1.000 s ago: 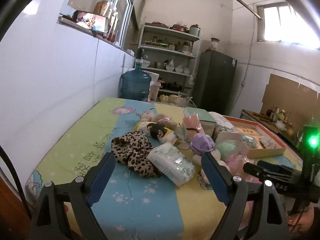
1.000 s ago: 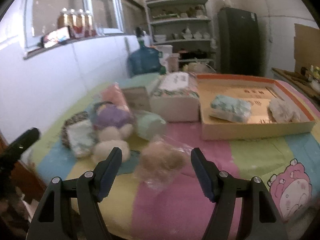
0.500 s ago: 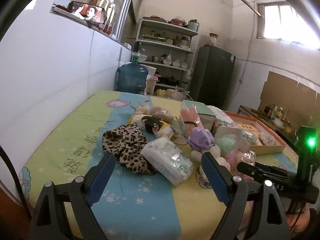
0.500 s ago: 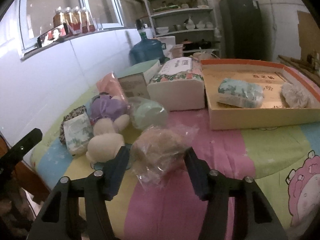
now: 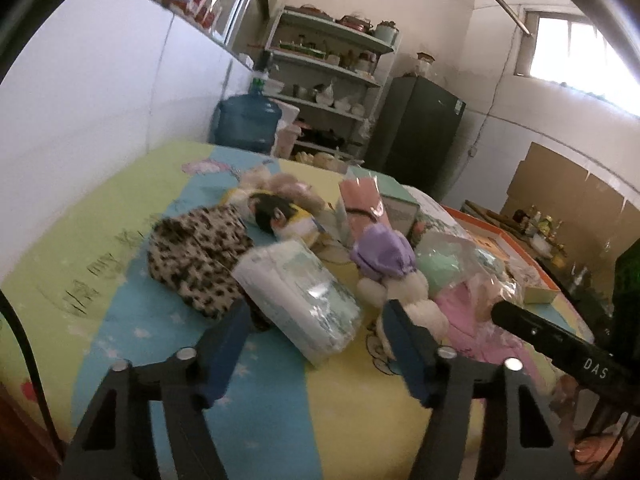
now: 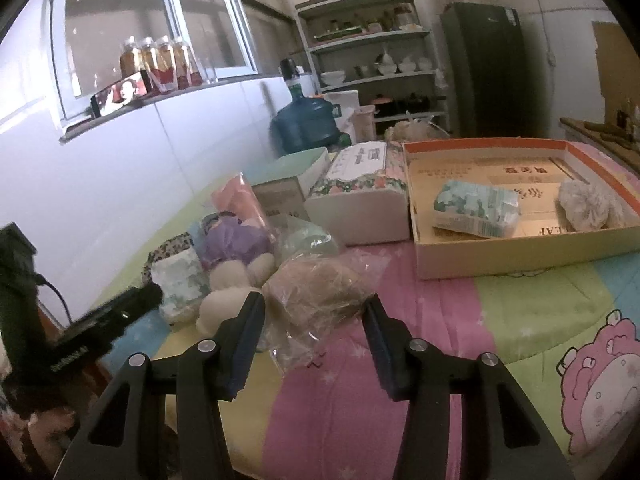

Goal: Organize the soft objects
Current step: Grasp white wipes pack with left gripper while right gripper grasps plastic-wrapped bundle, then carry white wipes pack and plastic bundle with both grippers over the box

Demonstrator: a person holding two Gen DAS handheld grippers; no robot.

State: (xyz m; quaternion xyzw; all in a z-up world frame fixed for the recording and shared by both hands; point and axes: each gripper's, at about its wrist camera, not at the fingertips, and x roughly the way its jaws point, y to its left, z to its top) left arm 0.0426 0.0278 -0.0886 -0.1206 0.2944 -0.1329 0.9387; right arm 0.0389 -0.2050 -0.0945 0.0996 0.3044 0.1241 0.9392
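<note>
On the cartoon bedsheet (image 5: pixel 120 320) lies a heap of soft things. A white-and-green tissue pack (image 5: pixel 300 292) sits between the fingers of my left gripper (image 5: pixel 316 316), whose jaws are closing; a gap still shows at the right pad. Beside the pack are a leopard-print cloth (image 5: pixel 196 256) and a purple-and-white plush (image 5: pixel 384 256). My right gripper (image 6: pixel 312 312) is shut on a clear bag of tan fluff (image 6: pixel 320 288), a pad pressing each side. The orange-rimmed cardboard tray (image 6: pixel 520 256) holds another tissue pack (image 6: pixel 476 208) and a white fluffy piece (image 6: pixel 588 204).
A mint item in a bag (image 6: pixel 312 240), a pink packet (image 6: pixel 240 200), a mint box (image 6: pixel 288 180) and a floral tissue box (image 6: pixel 360 196) crowd the middle. A white wall runs along the left. A water jug (image 6: pixel 308 124), shelves (image 6: pixel 372 52) and a dark fridge (image 6: pixel 484 68) stand behind.
My left gripper moved in and down around the tissue pack and its jaws narrowed. My right gripper's jaws came in onto the bag of tan fluff.
</note>
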